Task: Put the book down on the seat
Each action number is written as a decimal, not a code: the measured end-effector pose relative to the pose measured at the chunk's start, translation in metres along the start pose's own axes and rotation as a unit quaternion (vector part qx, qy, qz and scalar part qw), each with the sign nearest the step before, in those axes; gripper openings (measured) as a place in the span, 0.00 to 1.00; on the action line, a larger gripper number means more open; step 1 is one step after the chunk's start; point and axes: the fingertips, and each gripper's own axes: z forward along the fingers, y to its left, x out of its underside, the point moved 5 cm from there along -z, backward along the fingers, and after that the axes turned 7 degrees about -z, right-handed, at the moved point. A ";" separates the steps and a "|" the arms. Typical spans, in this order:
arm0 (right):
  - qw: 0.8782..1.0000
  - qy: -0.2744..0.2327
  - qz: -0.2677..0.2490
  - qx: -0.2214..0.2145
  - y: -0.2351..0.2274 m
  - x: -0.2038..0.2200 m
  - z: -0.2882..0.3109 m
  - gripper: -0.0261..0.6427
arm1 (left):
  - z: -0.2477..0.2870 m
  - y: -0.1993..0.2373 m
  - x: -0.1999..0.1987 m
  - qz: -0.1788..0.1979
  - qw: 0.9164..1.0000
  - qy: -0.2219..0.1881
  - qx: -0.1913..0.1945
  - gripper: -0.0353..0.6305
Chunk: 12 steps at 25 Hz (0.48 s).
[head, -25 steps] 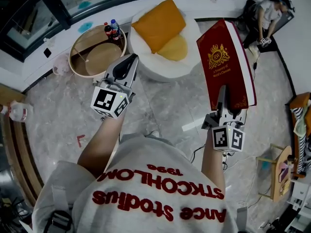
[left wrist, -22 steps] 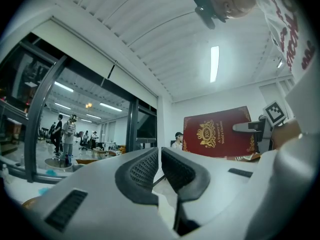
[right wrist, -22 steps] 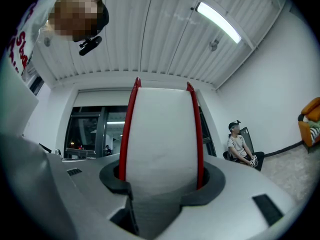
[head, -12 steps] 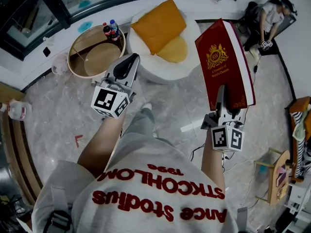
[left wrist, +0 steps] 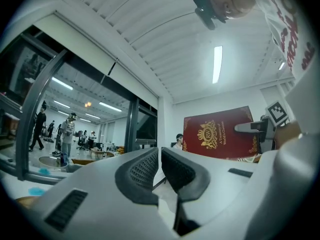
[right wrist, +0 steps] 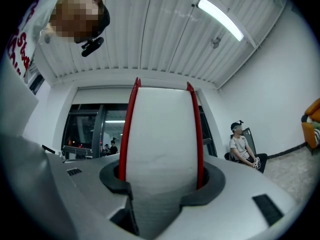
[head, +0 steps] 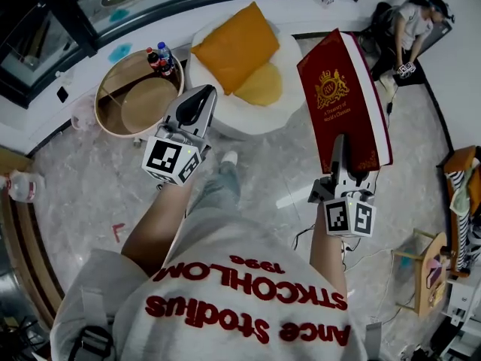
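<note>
A thick red book [head: 342,100] with a gold crest stands upright in my right gripper [head: 346,156], which is shut on its lower edge. In the right gripper view the book's white page block [right wrist: 161,129] fills the space between the jaws, red covers on either side. The seat [head: 225,119] is a round white pouf ahead, carrying an orange cushion [head: 234,47] and a yellow round cushion [head: 259,85]. My left gripper [head: 194,107] hovers in front of the seat, shut and holding nothing. The left gripper view also shows the book [left wrist: 217,134] off to the right.
A round wooden tub [head: 113,119] with two drink bottles [head: 159,57] stands left of the seat. A person sits on a chair [head: 402,28] at the far right. A plastic bottle [head: 19,186] lies at the left, and a small wooden stool [head: 428,265] stands at the right.
The person has stepped toward the seat, a foot now showing on the floor ahead. Both grippers have moved along with the step, with the book still held upright.
</note>
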 end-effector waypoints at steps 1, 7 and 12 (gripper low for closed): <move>1.000 0.001 0.000 0.001 -0.001 0.002 0.006 0.42 | 0.007 0.004 0.002 -0.003 1.000 0.000 0.001 0.10; 1.000 0.003 0.001 0.008 -0.010 0.009 0.049 0.42 | 0.058 0.031 0.003 -0.008 1.000 0.001 0.015 0.10; 1.000 0.005 0.006 0.015 -0.019 0.018 0.093 0.42 | 0.100 0.054 0.002 -0.007 1.000 0.005 0.024 0.10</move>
